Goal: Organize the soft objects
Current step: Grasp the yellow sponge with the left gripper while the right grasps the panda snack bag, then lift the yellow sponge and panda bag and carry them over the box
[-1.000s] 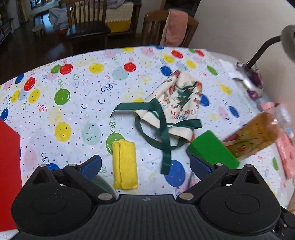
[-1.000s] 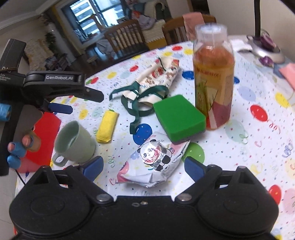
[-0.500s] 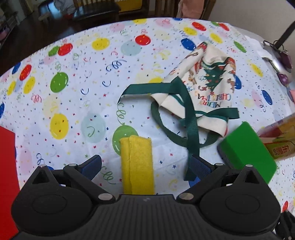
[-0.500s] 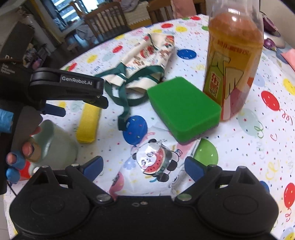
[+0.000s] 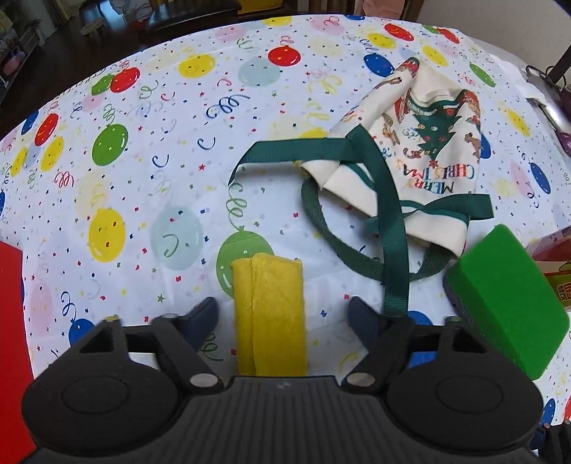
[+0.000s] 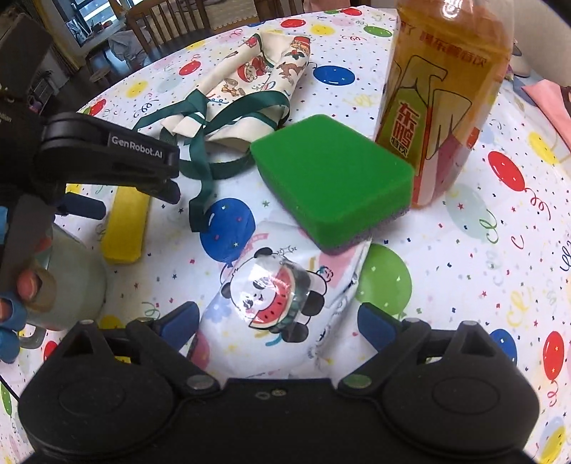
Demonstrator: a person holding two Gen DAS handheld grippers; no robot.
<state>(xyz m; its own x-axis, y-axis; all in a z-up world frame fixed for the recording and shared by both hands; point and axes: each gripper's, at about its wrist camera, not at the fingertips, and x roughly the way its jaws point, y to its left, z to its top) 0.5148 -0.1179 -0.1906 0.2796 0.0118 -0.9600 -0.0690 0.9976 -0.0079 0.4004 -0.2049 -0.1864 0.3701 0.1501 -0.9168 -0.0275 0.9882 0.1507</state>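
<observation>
Our left tool gaped wide, straddling the yellow cloth, whose long axis ran along its fingers.

A desk covered in a white cloth printed with coloured balloons. A tall bottle of amber drink stands upright on it. A pale green mug sits at the left edge, beside a flat red sheet. Wooden chairs stand beyond the desk.
</observation>
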